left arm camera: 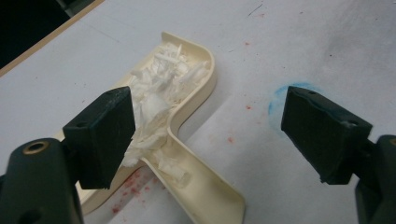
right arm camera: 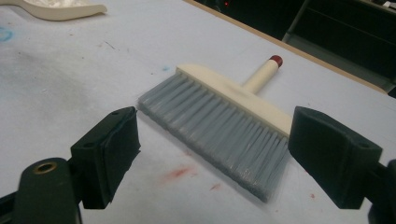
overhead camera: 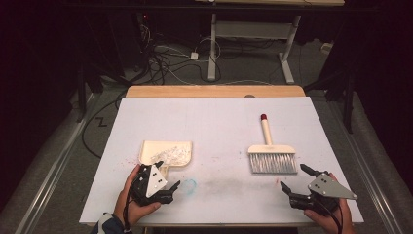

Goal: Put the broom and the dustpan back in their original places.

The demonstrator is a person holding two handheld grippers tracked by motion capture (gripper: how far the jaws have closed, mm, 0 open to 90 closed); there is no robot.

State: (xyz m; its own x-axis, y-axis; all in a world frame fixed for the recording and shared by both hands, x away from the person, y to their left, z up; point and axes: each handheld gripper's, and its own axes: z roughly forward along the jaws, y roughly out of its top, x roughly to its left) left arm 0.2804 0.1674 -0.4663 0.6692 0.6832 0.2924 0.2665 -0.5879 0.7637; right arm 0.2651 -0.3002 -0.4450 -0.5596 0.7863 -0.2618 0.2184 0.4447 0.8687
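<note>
— White board over the table (overhead camera: 214, 122), dark room behind. Which step was that?

— Judging by the layout, the sweeping looked done: the dustpan (overhead camera: 165, 152) already held white scraps (left arm camera: 159, 93), and the brush (overhead camera: 272, 153) lay flat, bristles toward the right claw (overhead camera: 295, 179).

— What did the claws have hold of?

— Nothing. The left claw (overhead camera: 170, 183) stood wide open, jaws well apart, empty and touching nothing. The pan sat just ahead of it and a little to its left side, the handle running back between the jaws, nearer the left jaw. The right claw was equally wide and empty; the brush lay just ahead of it, bristle edge between the jaws, handle pointing away.

— And the next move?

— Probably a grasp. The left claw would need to drop forward and close across the pan's handle, keeping it level so the scraps stay in. The right would have to reach past the bristles to the handle (right arm camera: 261, 74).
</note>
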